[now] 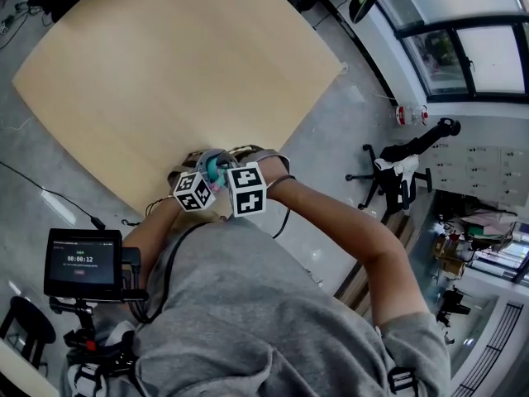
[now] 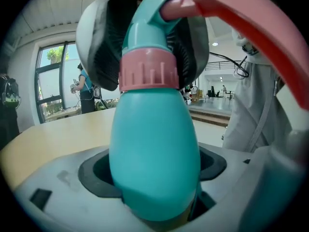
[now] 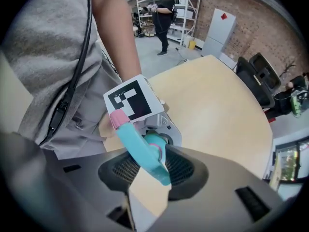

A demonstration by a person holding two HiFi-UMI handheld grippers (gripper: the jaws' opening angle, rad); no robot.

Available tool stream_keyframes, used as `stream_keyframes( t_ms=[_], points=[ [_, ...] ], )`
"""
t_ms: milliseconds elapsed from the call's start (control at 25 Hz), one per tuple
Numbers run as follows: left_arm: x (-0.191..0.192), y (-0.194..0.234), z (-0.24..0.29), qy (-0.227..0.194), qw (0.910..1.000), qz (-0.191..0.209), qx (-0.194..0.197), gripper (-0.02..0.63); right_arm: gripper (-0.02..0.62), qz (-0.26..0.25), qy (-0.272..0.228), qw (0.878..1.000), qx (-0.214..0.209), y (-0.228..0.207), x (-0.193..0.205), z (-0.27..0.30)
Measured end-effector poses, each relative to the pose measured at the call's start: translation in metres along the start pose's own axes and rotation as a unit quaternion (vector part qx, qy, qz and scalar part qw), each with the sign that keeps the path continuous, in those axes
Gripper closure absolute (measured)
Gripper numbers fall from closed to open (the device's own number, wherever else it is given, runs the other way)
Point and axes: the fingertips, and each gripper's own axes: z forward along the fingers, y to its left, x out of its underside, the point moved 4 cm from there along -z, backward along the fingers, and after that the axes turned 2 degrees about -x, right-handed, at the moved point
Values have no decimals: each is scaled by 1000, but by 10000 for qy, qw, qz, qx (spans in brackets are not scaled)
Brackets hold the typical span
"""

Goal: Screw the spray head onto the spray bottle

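Bottle?
– My left gripper (image 2: 154,180) clamps the teal spray bottle (image 2: 154,149), at the table (image 1: 165,73) edge.
Head?
– My right gripper (image 3: 149,170) pinches the spray head (image 3: 140,146), which sits on the bottle's neck.

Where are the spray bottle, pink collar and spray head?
spray bottle (image 2: 154,163), left gripper view, on its teal belly.
pink collar (image 2: 148,71), left gripper view, on its ribbed front.
spray head (image 3: 140,151), right gripper view, on its teal body.
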Motion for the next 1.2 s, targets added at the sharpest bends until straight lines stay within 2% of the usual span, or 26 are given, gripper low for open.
stream_keyframes(
  t_ms=[160, 280, 400, 520, 560, 640, 800, 880, 960, 1040, 1120, 1160, 1200],
  points=[
    [4, 4, -3, 63, 9997, -88, 196, 209, 443, -169, -148, 9994, 252, -3, -1, 2],
    [13, 12, -16, -6, 9996, -240, 151, 161, 443, -201, -150, 9986, 456, -10, 2, 9],
    [21, 17, -33, -40, 9991, -416, 118, 147, 443, -181, -76, 9989, 429, -14, 8, 14],
    [8, 0, -64, -68, 9982, -587, 136, 147, 421, -294, -70, 9989, 348, 5, 6, -1],
    [1, -5, -78, -67, 9981, -602, 81, 149, 384, -271, -110, 9990, 343, 12, 5, -10],
    [-10, -7, -108, -105, 9978, -646, -115, 149, 356, -104, -272, 9987, 424, 18, 0, -27],
    [-26, 14, -161, -446, 9925, -868, -738, 153, 354, 518, -686, 9937, 726, 13, 2, -49],
    [-42, 19, -186, -650, 9881, -927, -1040, 162, 354, 985, -941, 9862, 937, 15, 6, -66],
    [-71, 12, -214, -845, 9841, -904, -1273, 211, 354, 1564, -1338, 9709, 1228, 29, 7, -98],
    [-109, 2, -238, -1041, 9809, -797, -1437, 311, 354, 2157, -1887, 9443, 1617, 46, 8, -137],
    [-140, 1, -255, -1260, 9772, -657, -1577, 466, 356, 2772, -2585, 9016, 2082, 52, 10, -170],
    [-151, 4, -262, -1364, 9748, -612, -1656, 542, 356, 3089, -2980, 8735, 2298, 53, 10, -184],
    [-159, 7, -270, -1454, 9721, -612, -1738, 583, 359, 3397, -3391, 8413, 2487, 55, 9, -196]
  ],
)
